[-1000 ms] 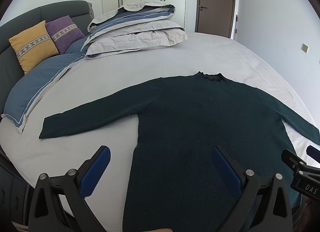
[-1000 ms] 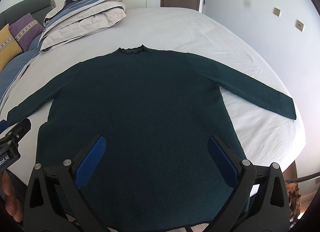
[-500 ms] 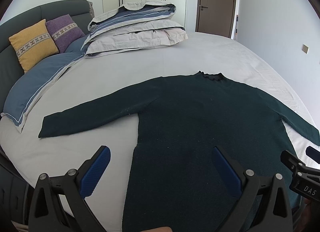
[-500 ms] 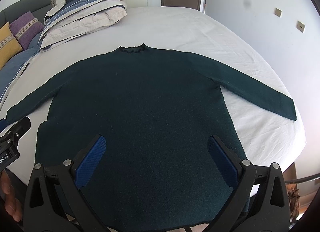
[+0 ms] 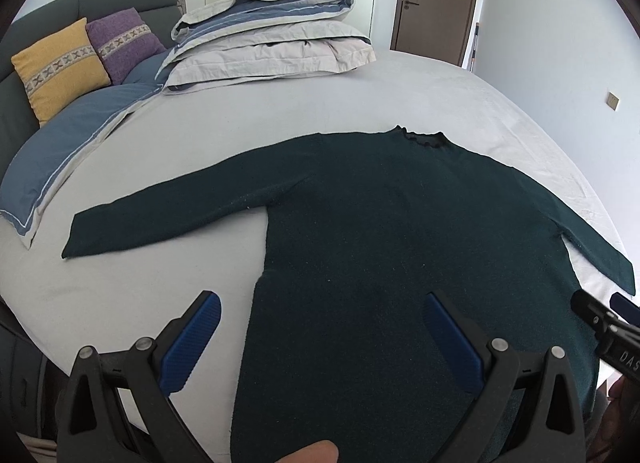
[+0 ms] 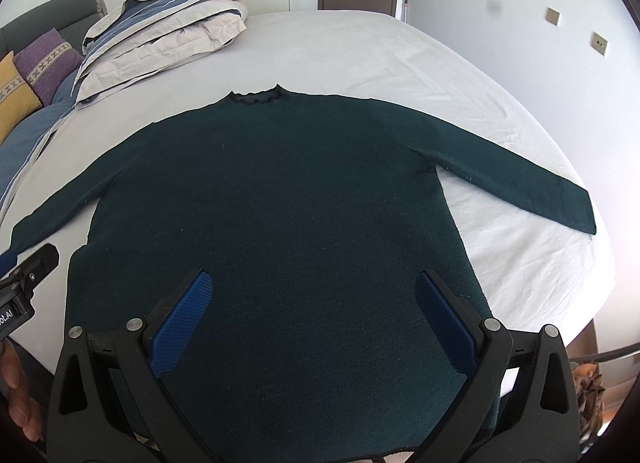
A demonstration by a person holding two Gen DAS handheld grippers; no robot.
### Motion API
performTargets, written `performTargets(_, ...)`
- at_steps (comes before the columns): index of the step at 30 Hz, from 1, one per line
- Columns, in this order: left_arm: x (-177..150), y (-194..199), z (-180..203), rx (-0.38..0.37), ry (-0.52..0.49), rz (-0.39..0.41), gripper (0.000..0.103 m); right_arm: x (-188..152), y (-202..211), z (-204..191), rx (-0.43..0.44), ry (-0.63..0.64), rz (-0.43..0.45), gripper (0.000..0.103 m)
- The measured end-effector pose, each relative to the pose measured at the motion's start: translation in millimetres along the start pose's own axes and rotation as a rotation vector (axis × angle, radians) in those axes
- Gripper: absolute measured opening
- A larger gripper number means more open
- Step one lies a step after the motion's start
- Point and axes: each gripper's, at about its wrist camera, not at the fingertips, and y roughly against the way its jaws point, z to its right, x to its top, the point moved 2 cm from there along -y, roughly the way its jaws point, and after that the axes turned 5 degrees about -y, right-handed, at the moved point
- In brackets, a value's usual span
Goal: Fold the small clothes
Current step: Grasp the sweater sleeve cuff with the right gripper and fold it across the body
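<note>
Our left tool (image 5: 320, 327) and right tool (image 6: 314, 303) hover spread wide, empty, above the dark green knitted sweater (image 6: 272, 199), seemingly untouched, lying flat on the white-sheeted bed (image 6: 360, 51).

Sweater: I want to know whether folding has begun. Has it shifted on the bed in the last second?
No. The sweater lies flat, its collar equally far from the folded duvet.
</note>
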Motion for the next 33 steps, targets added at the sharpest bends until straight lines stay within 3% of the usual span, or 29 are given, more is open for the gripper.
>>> performTargets(4,-1.6,-10.3,1.7,-0.047,0.02,-0.009,0.103,17.0,-10.0,73.1,0.045,-0.173,0.02,0.103)
performTargets(8,-0.7,-29.8,4.5,-0.142,0.066,-0.063,0.103,29.3,-23.3,184.5,0.074,-0.415,0.081,0.102)
performTargets(11,5.0,-40.5,9.2,-0.209,0.095,-0.045,0.103,30.1,-37.5,279.9,0.053,-0.612,0.115,0.089)
performTargets(15,17.2,-47.8,26.5,-0.214,0.074,0.028,0.103,21.4,-57.7,388.6,-0.037,-0.829,0.128,0.067)
performTargets(18,25.9,-58.3,43.0,-0.202,0.035,-0.007,0.103,15.1,-76.3,440.9,-0.031,-0.936,0.14,0.064)
performTargets(23,39.3,-74.9,49.2,-0.194,0.087,-0.05,0.103,32.0,-97.5,470.7,0.003,-0.936,0.212,0.048)
performTargets(25,42.7,-83.2,51.4,-0.224,0.094,-0.066,0.103,41.0,-111.5,478.4,-0.008,-0.93,0.191,0.022)
performTargets(27,44.9,-89.8,51.1,-0.261,0.107,-0.078,0.103,49.7,-119.1,479.1,0.001,-0.927,0.182,0.011)
performTargets(30,48.4,-96.7,48.2,-0.313,0.142,-0.085,0.103,71.6,-118.9,458.4,-0.013,-0.863,0.2,0.008)
performTargets(33,51.2,-101.3,41.1,-0.38,0.197,-0.082,0.102,106.5,-114.2,410.5,0.013,-0.736,0.214,0.008)
